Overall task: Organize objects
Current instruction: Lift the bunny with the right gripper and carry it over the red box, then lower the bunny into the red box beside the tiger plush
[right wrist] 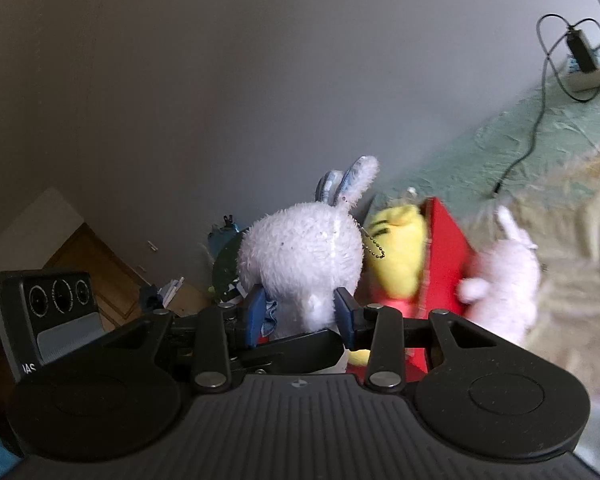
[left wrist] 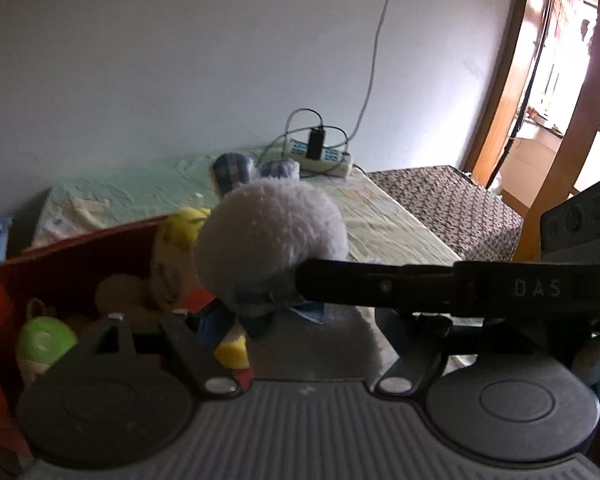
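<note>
Here the white plush rabbit [right wrist: 300, 256] sits clamped between the right tool [right wrist: 300, 312] pads.

A plain pale wall [left wrist: 180, 60] fills the upper half of both views. Against it stands a table under a pale green wrinkled cloth [left wrist: 380, 216], with a white power strip [left wrist: 324, 158] at twelve o'clock — its cable climbs the wall. At three o'clock sits a brown patterned surface [left wrist: 444, 204], then a wooden door frame [left wrist: 512, 80] — bright daylight beyond.
</note>
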A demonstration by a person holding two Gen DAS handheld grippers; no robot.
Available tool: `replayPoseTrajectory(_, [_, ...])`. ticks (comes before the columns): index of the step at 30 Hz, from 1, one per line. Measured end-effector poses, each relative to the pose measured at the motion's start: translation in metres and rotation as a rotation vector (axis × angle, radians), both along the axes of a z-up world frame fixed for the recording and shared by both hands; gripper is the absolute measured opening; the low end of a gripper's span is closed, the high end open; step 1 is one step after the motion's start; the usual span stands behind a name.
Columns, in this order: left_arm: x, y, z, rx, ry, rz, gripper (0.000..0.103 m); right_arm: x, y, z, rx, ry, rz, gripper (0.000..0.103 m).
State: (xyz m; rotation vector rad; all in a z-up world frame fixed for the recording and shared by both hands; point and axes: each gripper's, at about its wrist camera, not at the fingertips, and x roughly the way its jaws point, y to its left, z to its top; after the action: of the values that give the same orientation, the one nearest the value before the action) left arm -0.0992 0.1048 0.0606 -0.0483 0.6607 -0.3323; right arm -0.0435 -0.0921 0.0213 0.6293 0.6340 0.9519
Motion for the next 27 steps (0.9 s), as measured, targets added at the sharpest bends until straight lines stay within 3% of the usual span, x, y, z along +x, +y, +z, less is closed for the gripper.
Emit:
replayPoseTrajectory(13, [0.016, 0.07, -0.013, -0.002, 0.03, 0.052, 0.077, 0.02, 0.072, -0.013, -0.039, 0.022, -0.006, 0.04])
replayPoseTrajectory(27, [0.064, 0.095, -0.06, -0.015, 0.149, 0.025, 0.078, 0.044, 0.101, -0.041, -0.215, 0.054, -0.078, 0.039])
